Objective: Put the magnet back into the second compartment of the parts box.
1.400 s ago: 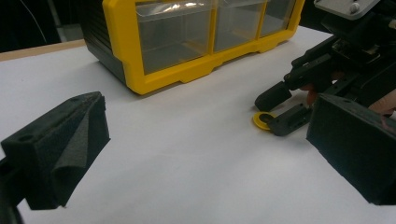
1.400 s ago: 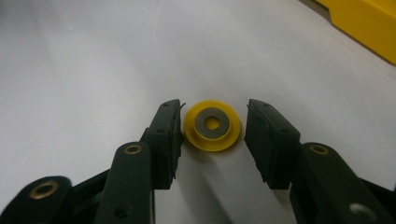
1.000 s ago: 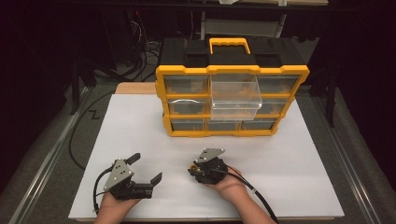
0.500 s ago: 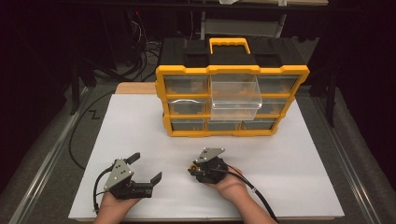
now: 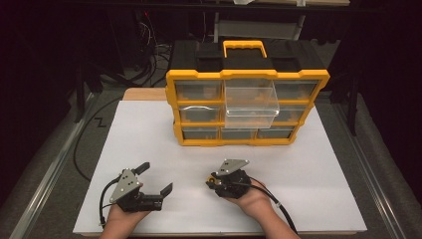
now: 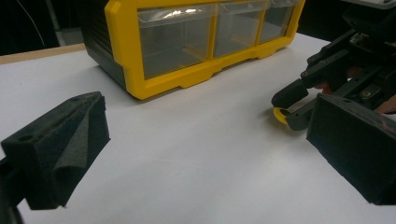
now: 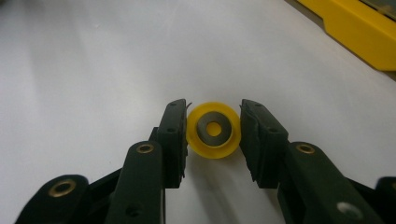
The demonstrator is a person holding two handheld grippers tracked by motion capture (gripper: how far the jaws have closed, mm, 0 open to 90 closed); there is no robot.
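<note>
In the right gripper view, a small yellow wheel (image 7: 214, 130) with a grey hub and a yellow centre sits in the middle of the frame, squarely between the two black jaws of the right gripper (image 7: 214, 135), which rise from the lower edge. The jaws are clenched on it, one pad against its left rim and the other against its right, and the wheel rests on the white table sheet (image 7: 93, 70). In the high view the same gripper (image 5: 215, 182) lies in the lower middle of the frame, held in a hand (image 5: 254, 199) that enters from the bottom edge, with the wheel a yellow speck at its tip. The left gripper (image 5: 152, 179) sits in the lower left of that view, well apart from the wheel, its jaws spread wide with nothing between them. The left gripper view shows the wheel's yellow rim (image 6: 279, 115) at the right of the frame, pinched at the other gripper's tip. The yellow drawer organizer (image 5: 247, 107) stands in the upper middle of the high view, with one clear drawer (image 5: 250, 102) pulled out toward the person.
</note>
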